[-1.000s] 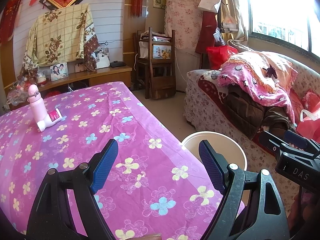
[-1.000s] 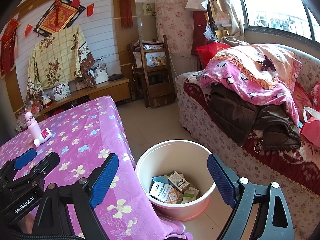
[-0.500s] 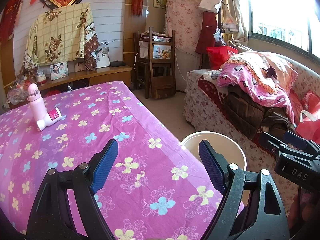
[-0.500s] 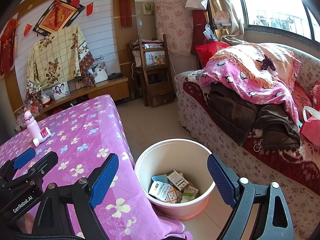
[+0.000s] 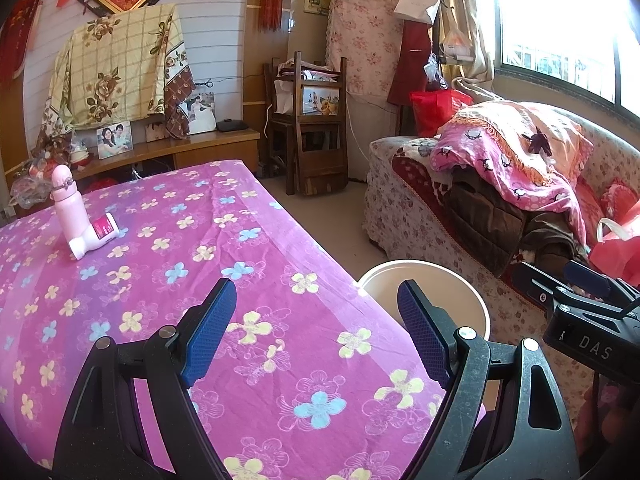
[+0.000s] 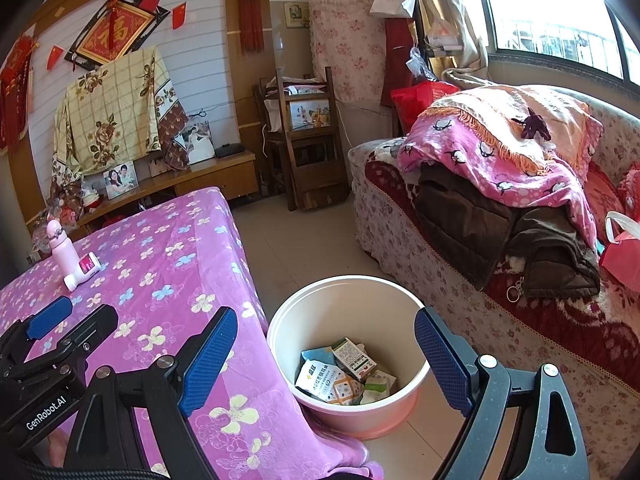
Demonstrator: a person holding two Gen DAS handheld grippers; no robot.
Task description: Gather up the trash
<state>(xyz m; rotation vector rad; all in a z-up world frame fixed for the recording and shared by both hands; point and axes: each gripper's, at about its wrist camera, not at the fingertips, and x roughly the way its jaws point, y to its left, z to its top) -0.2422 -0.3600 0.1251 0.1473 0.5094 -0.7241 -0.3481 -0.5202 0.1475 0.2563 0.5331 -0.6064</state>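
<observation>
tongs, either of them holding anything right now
Nothing is held. The left tongs and right tongs both stand open and empty.

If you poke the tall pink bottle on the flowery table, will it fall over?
Probably, yes. The pink bottle stands upright, tall and narrow, so a poke near its top would likely tip it. A smaller white bottle lies against its base and might block a fall that way. On the soft tablecloth it would likely roll only a little.
</observation>
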